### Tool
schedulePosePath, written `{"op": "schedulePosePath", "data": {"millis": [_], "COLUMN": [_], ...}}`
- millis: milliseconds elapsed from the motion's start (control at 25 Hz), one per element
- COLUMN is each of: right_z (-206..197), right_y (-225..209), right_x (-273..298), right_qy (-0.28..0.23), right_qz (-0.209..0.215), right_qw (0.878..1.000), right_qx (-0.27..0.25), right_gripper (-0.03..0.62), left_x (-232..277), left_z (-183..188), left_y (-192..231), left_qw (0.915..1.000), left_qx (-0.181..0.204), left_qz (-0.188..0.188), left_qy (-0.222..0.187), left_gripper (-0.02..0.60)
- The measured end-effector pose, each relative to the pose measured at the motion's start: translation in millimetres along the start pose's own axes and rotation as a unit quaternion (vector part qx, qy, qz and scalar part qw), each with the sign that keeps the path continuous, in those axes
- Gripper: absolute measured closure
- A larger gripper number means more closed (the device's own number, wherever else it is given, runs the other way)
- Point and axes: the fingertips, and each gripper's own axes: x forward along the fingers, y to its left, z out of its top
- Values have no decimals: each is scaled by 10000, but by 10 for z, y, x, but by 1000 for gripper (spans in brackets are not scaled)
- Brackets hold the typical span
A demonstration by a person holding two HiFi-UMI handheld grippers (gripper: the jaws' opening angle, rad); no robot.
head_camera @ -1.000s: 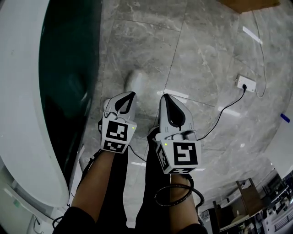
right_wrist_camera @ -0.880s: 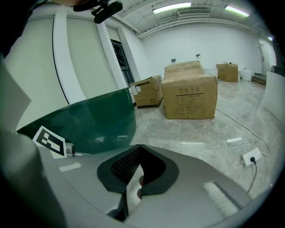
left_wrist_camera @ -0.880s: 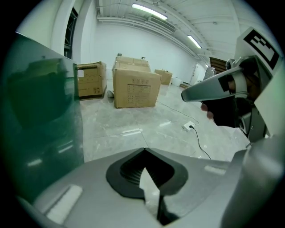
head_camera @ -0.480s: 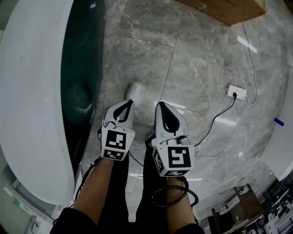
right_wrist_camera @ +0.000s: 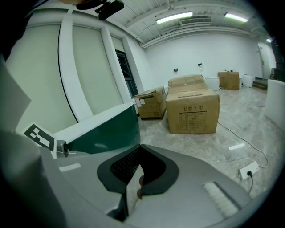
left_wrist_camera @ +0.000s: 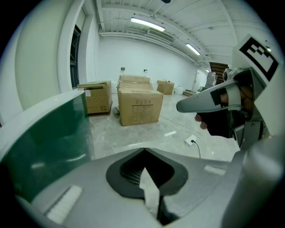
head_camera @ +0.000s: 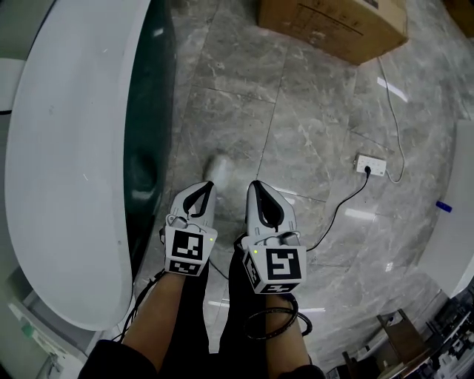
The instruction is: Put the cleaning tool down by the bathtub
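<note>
The bathtub (head_camera: 67,163) runs down the left of the head view, with a white rim and a dark green side (head_camera: 152,111). No cleaning tool shows in any view. My left gripper (head_camera: 206,185) and right gripper (head_camera: 255,185) are held side by side over the grey floor, just right of the tub. Both are shut with nothing between the jaws. In the left gripper view the shut left gripper (left_wrist_camera: 144,151) points past the tub's green side (left_wrist_camera: 44,142), with the right gripper (left_wrist_camera: 196,103) alongside. The right gripper (right_wrist_camera: 140,147) also faces the tub (right_wrist_camera: 107,129).
A blurred white shape (head_camera: 216,166) lies on the marble floor just ahead of the left gripper. A cardboard box (head_camera: 333,22) stands at the top. A white power strip (head_camera: 370,164) with trailing cables lies to the right. More boxes (left_wrist_camera: 138,107) stand further off.
The head view has tilted up: more of the tub's rim and the cardboard box have come into view. Both grippers sit lower in the picture, still side by side and shut.
</note>
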Motion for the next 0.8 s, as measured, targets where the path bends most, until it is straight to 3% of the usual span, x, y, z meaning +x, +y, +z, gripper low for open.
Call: {"op": "schedulePosePath", "data": {"millis": [240,800], "right_z": [278,880], "right_y": [92,177], "right_x": [-181,-617], "right_qy": [-165,-483], "right_qz": [33,-50], "right_qw": [9999,9985], "right_qx": [-35,-236], "right_gripper": [571,571], "left_x": [-208,-765], "left_z": [445,977], "left_y": [-99,-111], "left_qw": [9980,9979], "left_qx": [533,261], "left_qz": [-83,185], "left_qy": [-316,-568], "left_gripper": [581,581]}}
